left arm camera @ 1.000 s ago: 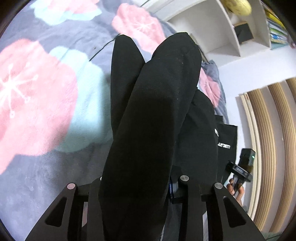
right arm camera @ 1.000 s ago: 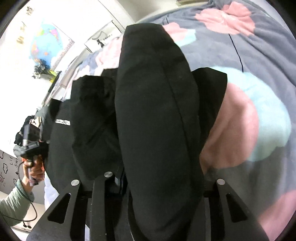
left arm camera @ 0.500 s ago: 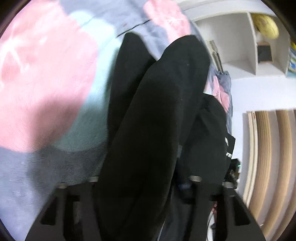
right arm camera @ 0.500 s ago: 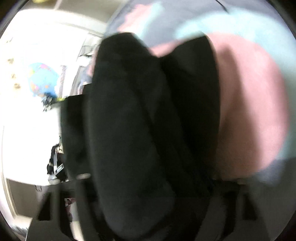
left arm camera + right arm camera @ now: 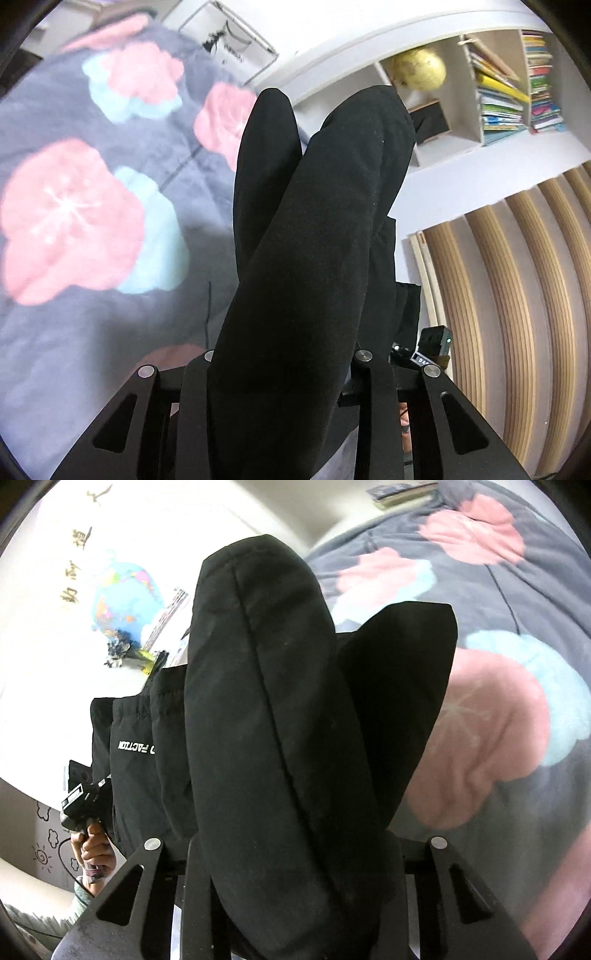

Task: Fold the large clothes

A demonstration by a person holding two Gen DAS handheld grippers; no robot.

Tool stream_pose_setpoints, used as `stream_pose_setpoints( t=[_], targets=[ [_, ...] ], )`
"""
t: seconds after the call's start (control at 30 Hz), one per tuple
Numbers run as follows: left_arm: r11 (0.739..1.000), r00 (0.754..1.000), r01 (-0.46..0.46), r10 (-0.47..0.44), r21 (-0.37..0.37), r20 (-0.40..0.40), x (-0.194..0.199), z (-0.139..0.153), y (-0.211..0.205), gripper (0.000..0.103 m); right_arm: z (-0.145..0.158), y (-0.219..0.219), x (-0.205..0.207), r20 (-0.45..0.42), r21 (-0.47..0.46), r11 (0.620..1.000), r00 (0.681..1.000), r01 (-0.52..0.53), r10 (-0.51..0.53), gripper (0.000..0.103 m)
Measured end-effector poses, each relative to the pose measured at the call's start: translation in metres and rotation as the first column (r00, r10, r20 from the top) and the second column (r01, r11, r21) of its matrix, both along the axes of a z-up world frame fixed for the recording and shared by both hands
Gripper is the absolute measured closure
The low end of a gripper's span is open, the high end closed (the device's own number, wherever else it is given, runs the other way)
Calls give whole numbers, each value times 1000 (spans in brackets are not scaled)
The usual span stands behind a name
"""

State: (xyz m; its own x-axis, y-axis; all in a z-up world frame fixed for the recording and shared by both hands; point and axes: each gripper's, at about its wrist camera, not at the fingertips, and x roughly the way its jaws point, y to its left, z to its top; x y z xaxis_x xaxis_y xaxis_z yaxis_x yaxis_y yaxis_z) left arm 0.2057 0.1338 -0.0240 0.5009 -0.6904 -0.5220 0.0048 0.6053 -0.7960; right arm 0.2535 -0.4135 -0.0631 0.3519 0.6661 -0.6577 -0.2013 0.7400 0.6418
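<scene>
Left gripper (image 5: 284,373): clamped on a thick fold of the black garment (image 5: 314,240). Fabric is bunched between the 2 fingers and drapes forward over them, hiding the tips. 2 rounded lobes of cloth are seen rising ahead of the camera, the taller one on the right.

Right gripper (image 5: 291,853): likewise closed on the same black garment (image 5: 266,709), a padded fold with a stitched seam running along it. A flat flap of the cloth is seen to the right of the fold, and a section with white lettering (image 5: 135,746) hangs at the left.

Garment is held up off the bedspread (image 5: 74,221), a grey cover with pink and teal flowers, seen below and behind in both views (image 5: 517,738).

The opposite gripper is visible in each view: the left one, gripped by a hand (image 5: 94,845), at lower left of the right view; the right one at lower right of the left view.

Background: white shelving (image 5: 469,110) with books (image 5: 506,99) and a yellow globe (image 5: 419,70); wooden slatted panel (image 5: 517,295); blue globe (image 5: 125,602) in the right view.
</scene>
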Motion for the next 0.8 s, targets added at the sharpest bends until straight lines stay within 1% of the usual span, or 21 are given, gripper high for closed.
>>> stream_pose_setpoints(
  t=[0.1, 0.17, 0.2, 0.27, 0.3, 0.33, 0.37, 0.4, 0.47, 0.5, 0.53, 0.57, 0.6, 0.63, 0.67, 0.7, 0.73, 0.77, 0.8],
  targets=[
    [1000, 1000, -19, 20, 13, -15, -25, 4, 23, 69, 15, 29, -12, 4, -37, 999, 1000, -30, 30, 65],
    [999, 999, -32, 32, 10, -34, -41, -2, 33, 69, 15, 53, -7, -3, -64, 997, 999, -48, 48, 65],
    [999, 998, -43, 43, 0, -54, -49, -9, 41, 69, 10, 67, -1, -21, -71, 996, 998, -55, 54, 65],
    [998, 991, -66, 64, -14, -114, -67, -33, 54, 69, -3, 77, 4, -72, -77, 995, 996, -59, 53, 65],
    [997, 988, -73, 70, -16, -135, -69, -40, 57, 69, -12, 83, 6, -105, -79, 995, 993, -55, 47, 65],
    [996, 981, -87, 83, -16, -176, -76, -56, 59, 68, -19, 97, 14, -136, -81, 995, 990, -51, 40, 65],
    [995, 973, -99, 94, -16, -209, -80, -65, 56, 68, -30, 116, 22, -166, -91, 995, 986, -43, 28, 65],
    [994, 964, -110, 105, -8, -243, -80, -83, 53, 68, -41, 119, 23, -181, -104, 994, 983, -37, 18, 65],
    [993, 957, -115, 121, 40, -262, -81, -108, 54, 67, -71, 121, 28, -221, -141, 990, 975, -16, -15, 65],
    [990, 948, -128, 141, 66, -285, -79, -125, 56, 63, -87, 118, 31, -243, -155, 988, 969, 8, -46, 62],
    [984, 925, -166, 179, 66, -336, -78, -149, 66, 62, -96, 121, 30, -260, -150, 988, 963, 34, -72, 60],
    [979, 905, -201, 202, 40, -374, -79, -166, 77, 60, -106, 116, 32, -281, -123, 990, 955, 66, -98, 59],
    [969, 890, -246, 212, -32, -404, -84, -185, 91, 59, -113, 108, 34, -306, -89, 991, 944, 103, -126, 54],
    [948, 879, -288, 204, -138, -432, -91, -200, 105, 59, -116, 100, 35, -325, -70, 989, 934, 134, -150, 51],
    [927, 870, -313, 195, -204, -452, -99, -207, 115, 59, -116, 92, 35, -337, -57, 986, 926, 158, -169, 51],
    [924, 870, -316, 192, -214, -455, -103, -207, 121, 58, -110, 88, 35, -336, -56, 984, 925, 171, -180, 46],
    [934, 875, -305, 198, -188, -442, -109, -198, 128, 58, -103, 87, 34, -329, -64, 982, 925, 176, -188, 40],
    [945, 882, -293, 207, -148, -425, -113, -188, 132, 58, -92, 84, 32, -311, -103, 978, 928, 183, -206, 39],
    [955, 890, -281, 223, -92, -399, -119, -173, 139, 57, -76, 83, 31, -270, -179, 967, 937, 179, -223, 39]
  ],
)
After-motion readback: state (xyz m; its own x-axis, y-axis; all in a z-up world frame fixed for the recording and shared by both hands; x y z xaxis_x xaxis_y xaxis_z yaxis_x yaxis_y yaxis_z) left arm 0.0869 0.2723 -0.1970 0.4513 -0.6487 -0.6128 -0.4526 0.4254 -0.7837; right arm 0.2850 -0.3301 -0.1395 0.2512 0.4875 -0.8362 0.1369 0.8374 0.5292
